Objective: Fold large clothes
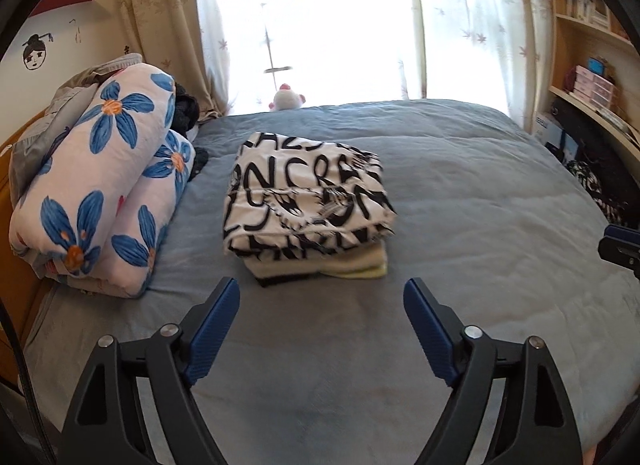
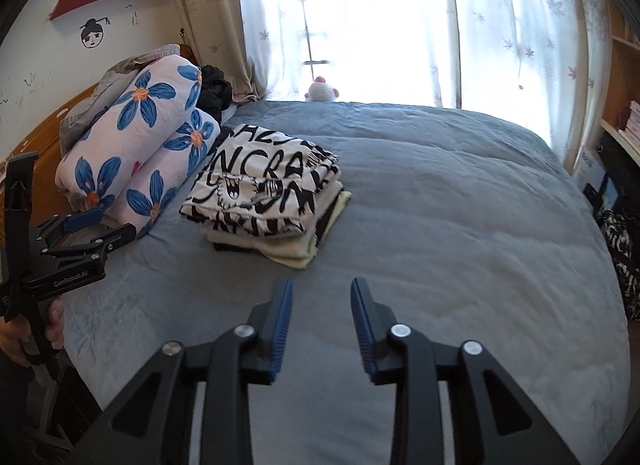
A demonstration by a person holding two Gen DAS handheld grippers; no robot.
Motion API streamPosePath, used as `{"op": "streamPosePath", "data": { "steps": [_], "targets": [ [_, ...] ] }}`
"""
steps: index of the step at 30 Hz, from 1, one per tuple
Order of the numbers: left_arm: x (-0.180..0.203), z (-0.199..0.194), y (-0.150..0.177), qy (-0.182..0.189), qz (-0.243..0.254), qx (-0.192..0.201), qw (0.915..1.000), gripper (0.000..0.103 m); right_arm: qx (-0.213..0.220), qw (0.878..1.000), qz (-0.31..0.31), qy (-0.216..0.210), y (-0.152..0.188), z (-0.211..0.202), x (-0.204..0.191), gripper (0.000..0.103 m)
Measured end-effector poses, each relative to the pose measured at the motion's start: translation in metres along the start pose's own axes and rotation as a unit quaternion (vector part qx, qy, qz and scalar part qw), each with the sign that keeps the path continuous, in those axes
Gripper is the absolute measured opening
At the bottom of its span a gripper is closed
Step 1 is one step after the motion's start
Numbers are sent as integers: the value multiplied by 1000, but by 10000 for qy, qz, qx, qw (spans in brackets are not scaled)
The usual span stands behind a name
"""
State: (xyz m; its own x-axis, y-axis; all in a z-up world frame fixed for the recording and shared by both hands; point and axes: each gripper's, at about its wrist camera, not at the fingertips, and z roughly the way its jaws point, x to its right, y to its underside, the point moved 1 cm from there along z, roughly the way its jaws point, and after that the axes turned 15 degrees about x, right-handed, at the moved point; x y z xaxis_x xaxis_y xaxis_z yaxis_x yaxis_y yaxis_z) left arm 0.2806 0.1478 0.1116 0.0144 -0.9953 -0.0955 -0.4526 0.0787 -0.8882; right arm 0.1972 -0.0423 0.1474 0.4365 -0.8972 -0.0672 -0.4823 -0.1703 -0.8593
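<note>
Right wrist view, folded garment (image 2: 264, 201), lower layers half hidden, print unreadable

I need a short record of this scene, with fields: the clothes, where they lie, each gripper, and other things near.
clothes: black-and-white printed garment, folded, on top of a small stack; pale yellow piece shows beneath
surface: grey-blue bed cover
left gripper: open, holds nothing, short of the stack
right gripper: open, narrower gap, holds nothing
beside the stack: rolled floral quilt, on its left
far edge: plush toy by the curtains
</note>
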Motion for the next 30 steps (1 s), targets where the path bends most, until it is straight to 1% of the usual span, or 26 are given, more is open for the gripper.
{"op": "streamPosePath", "data": {
  "steps": [5,8,10,12,14,15,17,20,23,26,30],
  "targets": [
    [45,-36,33,225,207,22,9995,86,-136,9998,51,155,37,-25,18,35],
    [68,-49,49,311,192,10,9993,86,-188,9993,154,277,60,-38,30,35],
    [81,-56,58,385,76,-18,9992,90,-198,9989,279,305,73,-46,39,35],
    [95,-63,67,482,-10,-19,9988,97,-177,9984,369,381,85,-52,45,35],
    [108,-66,73,512,-21,13,9987,99,-185,9977,507,411,97,-56,52,36],
    [115,-67,78,502,0,22,9987,101,-192,9972,581,422,103,-57,56,37],
    [126,-67,87,442,22,-1,9990,102,-210,9958,734,507,115,-60,63,51],
    [140,-62,102,467,-80,-194,9987,102,-125,9943,810,685,131,-65,70,61],
    [151,-61,118,496,-255,-346,9978,102,-135,9925,888,826,146,-67,73,63],
    [160,-64,133,517,-407,-412,9970,102,-186,9906,1043,869,160,-69,74,64],
    [167,-71,151,520,-577,-552,9955,102,-115,9898,1031,972,177,-78,67,66]
  ]
}}
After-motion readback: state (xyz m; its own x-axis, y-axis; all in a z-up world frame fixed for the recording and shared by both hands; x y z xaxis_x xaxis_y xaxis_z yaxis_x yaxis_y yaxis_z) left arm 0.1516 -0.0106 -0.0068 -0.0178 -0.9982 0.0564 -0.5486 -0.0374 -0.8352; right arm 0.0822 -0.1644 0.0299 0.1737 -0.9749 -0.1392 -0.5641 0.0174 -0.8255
